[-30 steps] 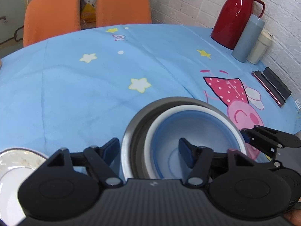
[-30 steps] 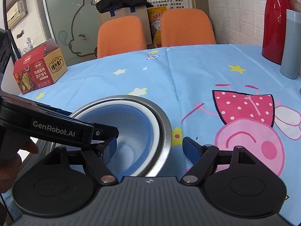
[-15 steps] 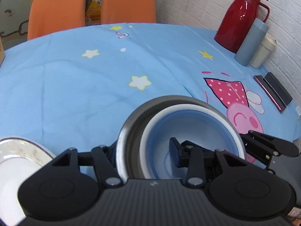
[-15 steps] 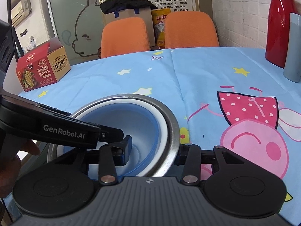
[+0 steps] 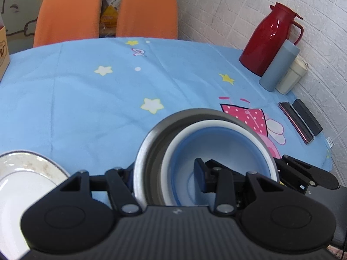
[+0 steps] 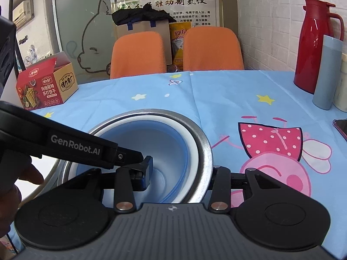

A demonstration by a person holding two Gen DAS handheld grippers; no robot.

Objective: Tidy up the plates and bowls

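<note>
A blue-and-white bowl (image 5: 216,147) sits nested inside a steel bowl (image 5: 151,138) on the blue tablecloth. My left gripper (image 5: 164,177) is shut on the left rims of the nested bowls, one finger inside and one outside. My right gripper (image 6: 182,175) is shut on the right rims of the same bowls, which show in the right wrist view as the steel bowl (image 6: 201,138) and the blue bowl (image 6: 151,143). A white plate (image 5: 23,182) with a patterned rim lies at the left.
A red thermos (image 5: 269,39), a grey tumbler (image 5: 277,69) and a cream cup (image 5: 291,78) stand at the far right by the wall. Two dark flat items (image 5: 303,119) lie near the right edge. A cracker box (image 6: 45,84) sits far left. Two orange chairs (image 6: 173,52) stand behind the table.
Both grippers went from open around the bowls' rims to shut on them. The views have shifted slightly, with the bowls held between the two grippers.
</note>
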